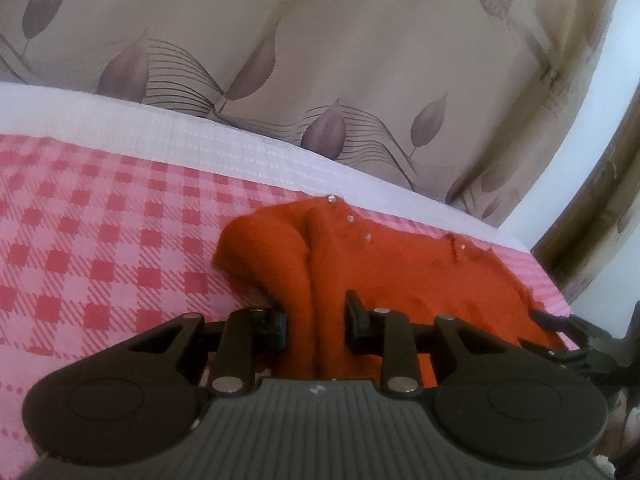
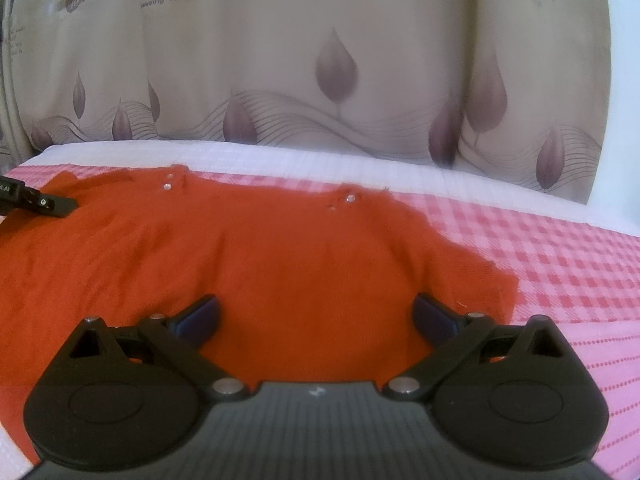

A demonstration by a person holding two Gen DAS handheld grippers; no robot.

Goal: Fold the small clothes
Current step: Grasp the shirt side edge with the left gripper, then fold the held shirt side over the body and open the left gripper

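A small orange knit garment (image 2: pixel 280 256) with shiny snap buttons (image 2: pixel 351 199) lies spread on a pink checked cloth (image 2: pixel 540 264). My right gripper (image 2: pixel 316 316) is wide open just above its near middle, empty. In the left wrist view, my left gripper (image 1: pixel 316 320) has its jaws partly closed around a bunched fold of the garment (image 1: pixel 320 280), whose left side is doubled over into a hump. The left gripper's finger also shows in the right wrist view (image 2: pixel 52 204), at the garment's left edge. The right gripper's tip shows at the left wrist view's right edge (image 1: pixel 560 324).
The pink checked cloth (image 1: pixel 100 260) covers a bed with a white textured border (image 1: pixel 200 140) at the far edge. A beige curtain with purple leaf prints (image 2: pixel 336 64) hangs close behind. A dark wooden frame (image 1: pixel 592 200) stands at the right.
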